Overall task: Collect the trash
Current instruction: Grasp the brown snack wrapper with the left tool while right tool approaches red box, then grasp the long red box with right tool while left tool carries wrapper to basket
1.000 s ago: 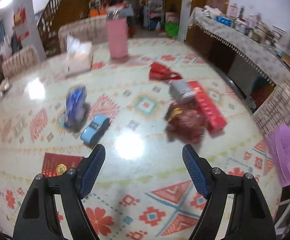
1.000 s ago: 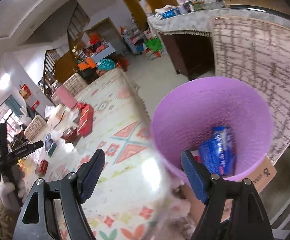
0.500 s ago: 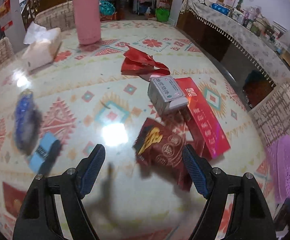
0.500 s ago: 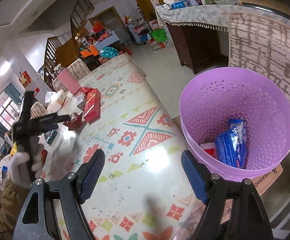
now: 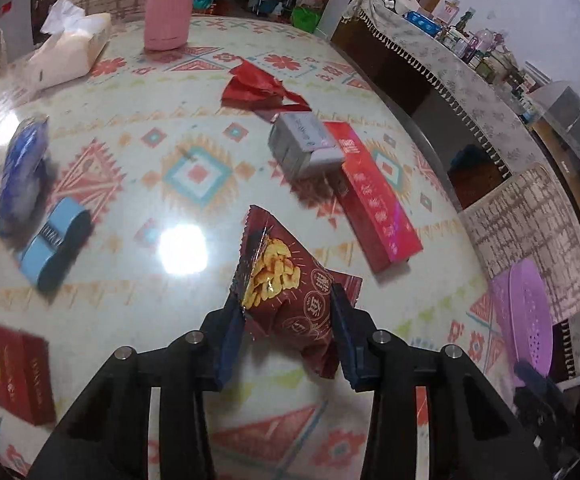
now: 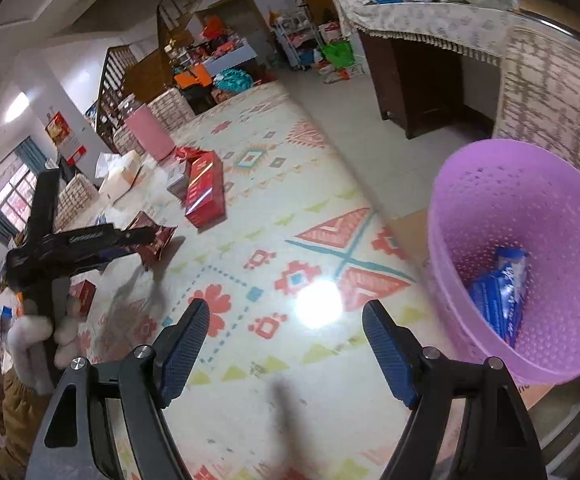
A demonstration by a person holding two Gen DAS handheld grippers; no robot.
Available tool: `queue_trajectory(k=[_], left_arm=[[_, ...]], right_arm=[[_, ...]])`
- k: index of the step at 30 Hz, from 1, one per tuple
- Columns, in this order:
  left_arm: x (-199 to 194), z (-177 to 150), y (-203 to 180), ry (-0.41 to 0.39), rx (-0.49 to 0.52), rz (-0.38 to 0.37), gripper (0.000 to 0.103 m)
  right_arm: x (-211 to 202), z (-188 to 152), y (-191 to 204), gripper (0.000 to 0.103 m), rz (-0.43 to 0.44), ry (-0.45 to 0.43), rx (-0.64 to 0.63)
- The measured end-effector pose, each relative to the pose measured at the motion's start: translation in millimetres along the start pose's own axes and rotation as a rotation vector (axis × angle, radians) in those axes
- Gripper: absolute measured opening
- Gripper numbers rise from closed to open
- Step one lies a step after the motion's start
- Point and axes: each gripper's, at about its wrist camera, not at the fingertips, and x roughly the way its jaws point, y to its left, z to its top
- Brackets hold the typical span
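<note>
Crinkled foil, our catch: we have the dark red snack packet (image 5: 290,300) between the pads of our left gripper (image 5: 285,336), whose jaws have just been closing and now pinch its lower half; its torn top stands up above the fingers.
Where it sits: over the patterned table (image 5: 193,176), near the edge closest to us; we cannot tell whether its bottom has left the surface.
Right gripper (image 6: 285,340): jaws apart, nothing between them, hovering above the table just beside the purple basket (image 6: 486,184).
Basket contents: a blue wrapper (image 6: 498,296) lies inside already.
Trash left out: a long red box (image 5: 374,196) with a grey box (image 5: 304,146) against it, a crumpled red wrapper (image 5: 255,84), a blue packet (image 5: 21,172).
Risk one: we judge the foil slick and soft, so it may slide out on the way to the basket, which stands well apart from it.
Risk two: the open top could spill crumbs if we tip it.
Risk three: a wide swing could clip the long red box.
</note>
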Motion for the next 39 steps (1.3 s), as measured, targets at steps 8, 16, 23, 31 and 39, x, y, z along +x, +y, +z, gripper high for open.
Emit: queue_trajectory(k=[8, 16, 23, 31, 39], left_arm=[[-6.9, -1.9, 26.7, 0.016, -0.036, -0.041, 0.04], [-6.5, -3.8, 37.5, 0.032, -0.078, -0.108, 0.04], [-1.8, -5.2, 33.4, 0.039, -0.071, -0.117, 0.049], [-1.2, -7.2, 28.2, 0.019, -0.047, -0.106, 0.04], [-16.1, -4.8, 33.3, -0.042, -0.074, -0.163, 0.04]], right_arm=[[51.0, 39.2, 46.8, 0.083, -0.007, 0.041, -0.111], [129.7, 97.0, 101.6, 0.083, -0.075, 0.078, -0.235], [181.2, 113.7, 133.8, 0.073, -0.154, 0.125, -0.329], [184.1, 113.2, 125.0, 0.044, -0.15, 0.138, -0.285], [128.3, 89.9, 100.1, 0.044, -0.099, 0.103, -0.226]])
